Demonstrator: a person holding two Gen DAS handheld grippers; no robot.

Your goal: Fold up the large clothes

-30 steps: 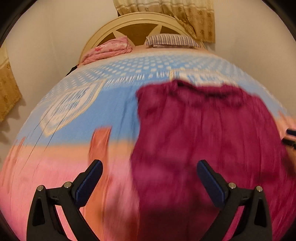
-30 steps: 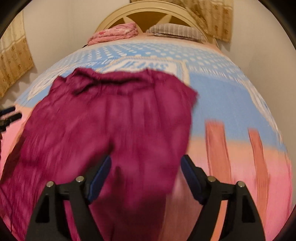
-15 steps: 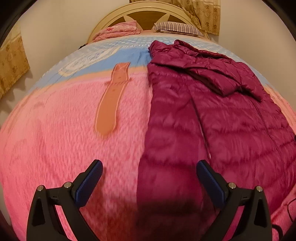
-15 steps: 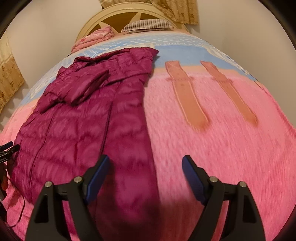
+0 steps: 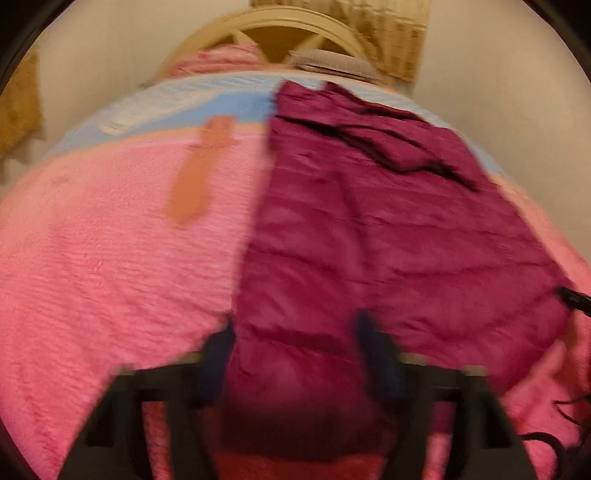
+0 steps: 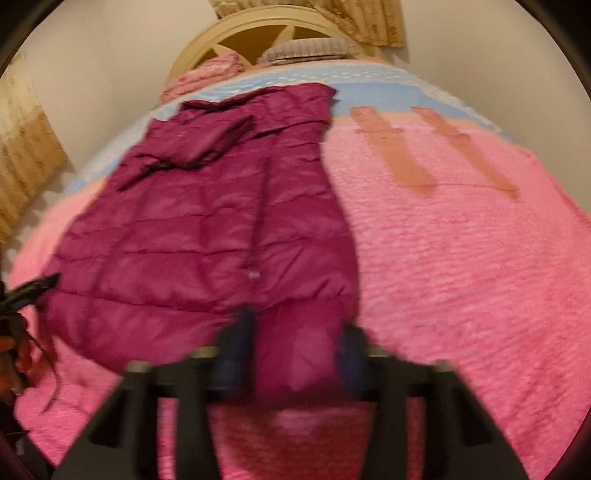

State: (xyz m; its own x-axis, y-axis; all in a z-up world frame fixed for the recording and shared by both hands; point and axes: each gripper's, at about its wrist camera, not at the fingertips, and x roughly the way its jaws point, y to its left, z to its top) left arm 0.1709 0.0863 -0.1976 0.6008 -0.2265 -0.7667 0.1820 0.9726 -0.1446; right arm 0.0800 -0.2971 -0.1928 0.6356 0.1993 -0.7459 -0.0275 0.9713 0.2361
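Pink fleece blanket (image 6: 461, 266) beneath jacket (image 6: 207, 236)

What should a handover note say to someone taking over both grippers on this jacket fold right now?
Left gripper: fingers closing around the near left corner of the magenta puffer jacket; frames too blurred to confirm a firm pinch.
Right gripper: fingers closing on the near right corner of the hem, fabric between them.
Jacket: flat on the pink bedspread, collar toward the headboard, one sleeve already folded across the chest.
Done: jacket spread, sleeve tucked in, hem corners reached.
Left: probably secure both corners, then carry the hem up toward the collar.
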